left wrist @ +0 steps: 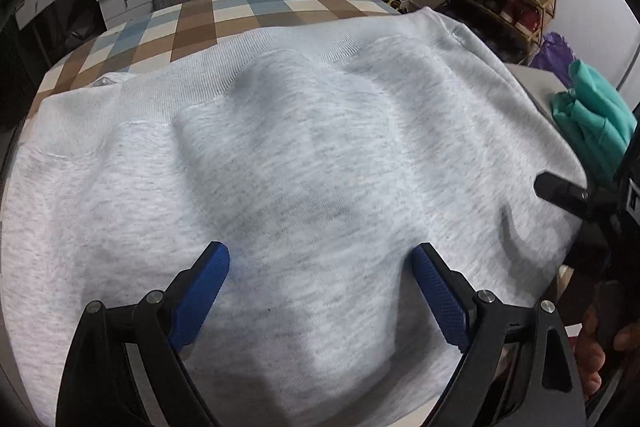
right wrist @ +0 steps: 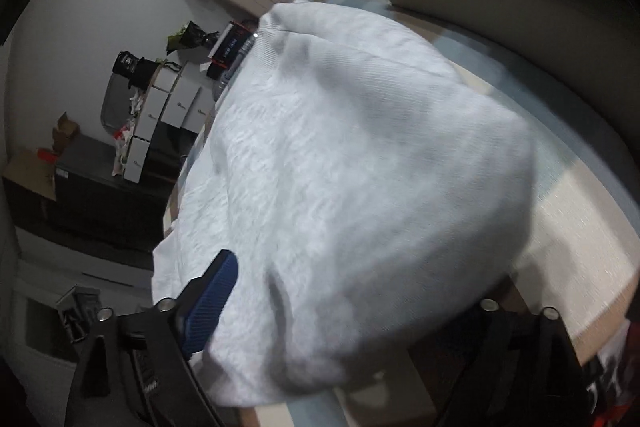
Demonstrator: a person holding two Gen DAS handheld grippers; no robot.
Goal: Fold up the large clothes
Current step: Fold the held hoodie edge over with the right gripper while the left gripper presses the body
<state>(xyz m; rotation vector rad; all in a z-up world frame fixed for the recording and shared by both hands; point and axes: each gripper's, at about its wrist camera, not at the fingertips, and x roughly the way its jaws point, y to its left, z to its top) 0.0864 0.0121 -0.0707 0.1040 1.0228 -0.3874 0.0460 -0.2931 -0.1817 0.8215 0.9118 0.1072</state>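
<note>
On the checkered bedspread [left wrist: 192,27] lies a big pale grey sweatshirt [left wrist: 304,155], spread wide with its ribbed hem toward the far edge and a few soft humps across its middle. From the left wrist camera, the left gripper [left wrist: 320,267] hangs over the near part of the cloth, its blue pads [left wrist: 202,301] well apart and nothing caught between them. A dark piece of the right gripper [left wrist: 568,193] pokes in over the cloth's right edge, near a teal garment [left wrist: 592,115] on a beige surface.

Over on the right wrist camera, tilted and blurred, the sweatshirt [right wrist: 352,167] is bunched over the bed's edge. The right gripper [right wrist: 348,291] stands wide; one blue pad [right wrist: 212,303] shows beside the cloth, the other is hidden behind the cloth's bulge, and neither visibly pinches it.
</note>
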